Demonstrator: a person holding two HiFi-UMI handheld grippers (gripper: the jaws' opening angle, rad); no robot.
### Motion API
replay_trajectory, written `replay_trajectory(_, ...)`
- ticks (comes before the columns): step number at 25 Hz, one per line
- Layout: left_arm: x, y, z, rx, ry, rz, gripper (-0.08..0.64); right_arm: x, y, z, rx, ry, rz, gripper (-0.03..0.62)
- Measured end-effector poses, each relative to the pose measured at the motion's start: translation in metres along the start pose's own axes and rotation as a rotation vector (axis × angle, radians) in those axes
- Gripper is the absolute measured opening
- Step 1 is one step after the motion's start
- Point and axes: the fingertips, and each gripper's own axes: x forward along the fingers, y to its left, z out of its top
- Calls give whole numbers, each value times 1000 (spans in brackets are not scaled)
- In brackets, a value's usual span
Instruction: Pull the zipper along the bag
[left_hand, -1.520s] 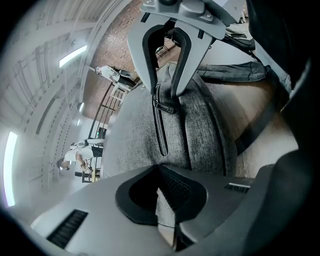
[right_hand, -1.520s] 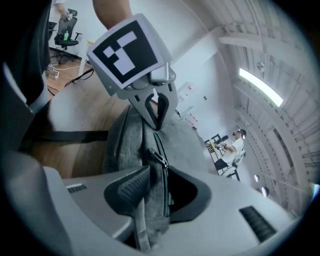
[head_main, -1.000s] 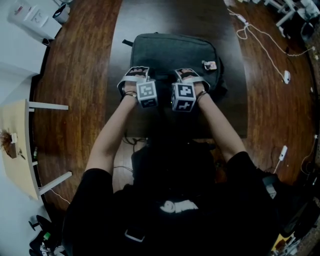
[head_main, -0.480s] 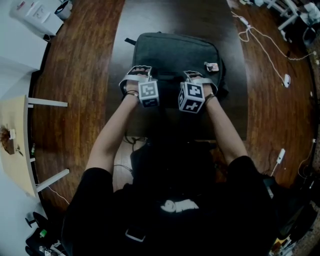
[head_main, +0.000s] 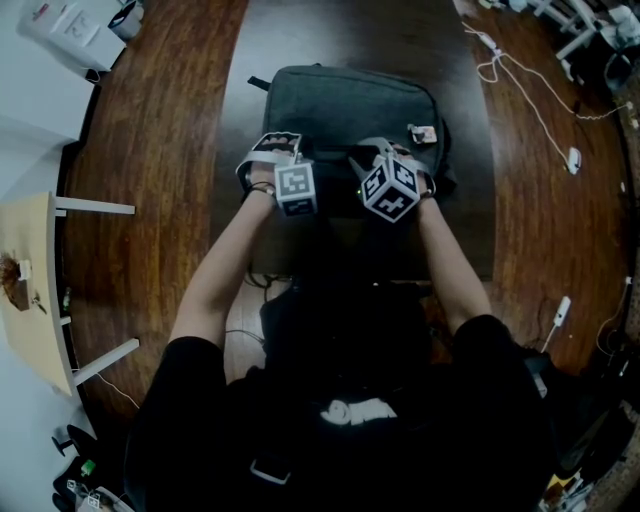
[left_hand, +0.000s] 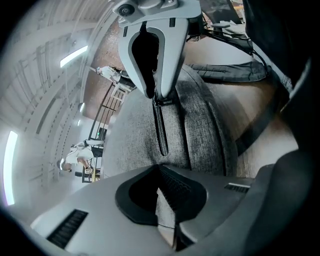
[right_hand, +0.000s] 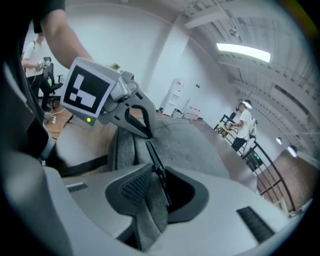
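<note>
A grey backpack (head_main: 340, 100) lies flat on a dark table top (head_main: 300, 30). Its black zipper (left_hand: 160, 131) runs between the two grippers. My left gripper (head_main: 272, 150) is at the bag's near left and is shut on a fold of the grey fabric (left_hand: 164, 212) beside the zipper's end. My right gripper (head_main: 386, 155) is just right of it. Its jaws closed from wide open and have just eased apart a little. A fold of fabric (right_hand: 150, 212) and the black zipper slider (right_hand: 160, 176) sit between its pads, which press on them.
A small tag (head_main: 421, 131) hangs at the bag's far right corner. White cables (head_main: 520, 80) and a small white device (head_main: 572, 153) lie on the brown wood to the right. A pale stand (head_main: 40, 270) is at the left. People stand far off (right_hand: 245, 125).
The right gripper has shifted a little to the right along the bag and rolled, so its marker cube now shows cornerwise. The left gripper and the bag have stayed put.
</note>
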Motion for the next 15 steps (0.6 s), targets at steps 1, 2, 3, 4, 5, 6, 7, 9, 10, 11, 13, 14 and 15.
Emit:
replay_trajectory(1, 0, 1, 0, -2, -1, 2, -3, 1, 3, 0, 24, 9, 22, 141)
replay_trajectory(2, 0, 1, 0, -3, -1, 3, -3, 3, 6, -1, 43, 25, 33, 187)
replay_trajectory(3, 0, 1, 0, -3, 1, 4, -3, 4, 7, -2, 49, 38, 33, 192)
replay_trajectory(4, 0, 1, 0, -3, 3, 5, -3, 5, 7, -1, 37, 41, 20, 192)
replay_trajectory(5, 0, 1, -1, -4, 3, 4, -3, 4, 7, 1, 5, 33, 0, 192)
replay_trajectory(6, 0, 1, -1, -5, 3, 4, -3, 3, 7, 5, -46, 18, -23, 192)
replay_trajectory(7, 0, 1, -2, -6, 1, 3, -3, 2, 8, 9, -106, 5, -44, 192)
replay_trajectory(9, 1, 1, -2, -6, -1, 3, -3, 3, 14, 14, -202, -2, -51, 192)
replay_trajectory(10, 1, 1, -2, -7, -1, 4, -3, 6, 18, 14, -230, 8, -34, 192)
replay_trajectory(11, 1, 0, -1, -9, 0, 6, -3, 10, 22, 13, -256, 23, -14, 192)
replay_trajectory(13, 2, 0, 0, -7, 4, 9, -3, 17, 26, 9, -343, 54, 13, 192)
replay_trajectory(14, 2, -1, 0, -6, 8, 9, -3, 19, 27, 10, -393, 66, 24, 192)
replay_trajectory(15, 2, -1, -1, -5, 12, 8, -3, 18, 29, 12, -430, 71, 41, 190)
